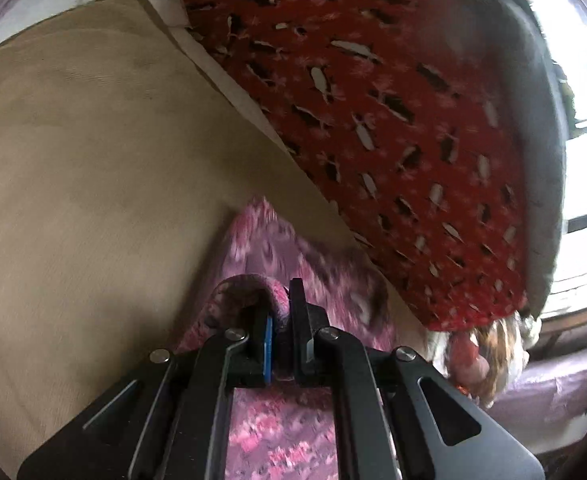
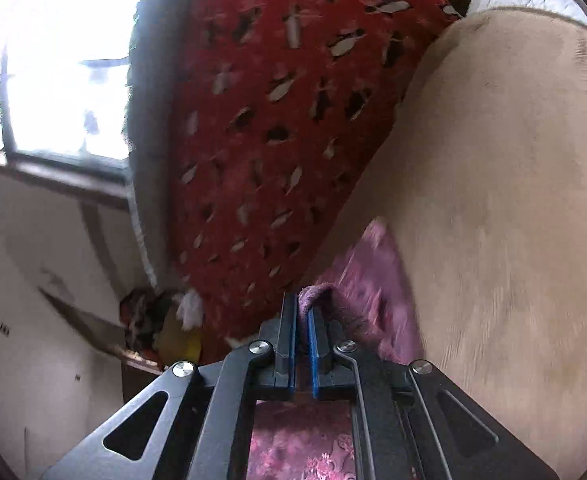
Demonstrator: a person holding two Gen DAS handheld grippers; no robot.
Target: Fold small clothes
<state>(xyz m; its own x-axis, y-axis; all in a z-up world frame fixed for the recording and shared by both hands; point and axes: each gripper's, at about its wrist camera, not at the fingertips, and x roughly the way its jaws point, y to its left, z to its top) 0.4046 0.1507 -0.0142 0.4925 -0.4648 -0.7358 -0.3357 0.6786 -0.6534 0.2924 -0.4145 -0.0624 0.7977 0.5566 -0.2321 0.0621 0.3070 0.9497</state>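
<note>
A small pink and purple patterned garment [image 1: 313, 264] hangs over a tan cushioned surface [image 1: 73, 160]. My left gripper [image 1: 281, 312] is shut on a bunched edge of it, with cloth draped over the left finger. In the right wrist view my right gripper [image 2: 303, 312] is shut on another edge of the same garment [image 2: 369, 280], which trails off to the right over the tan surface [image 2: 513, 200]. More of the garment shows below both grippers. Both views are motion-blurred.
A red blanket with black and white marks [image 1: 393, 120] [image 2: 273, 120] lies beside the tan surface. A pile of mixed clothes [image 1: 481, 356] [image 2: 153, 324] sits beyond it. A bright window [image 2: 65, 72] and a pale wall [image 2: 33, 340] are at the left.
</note>
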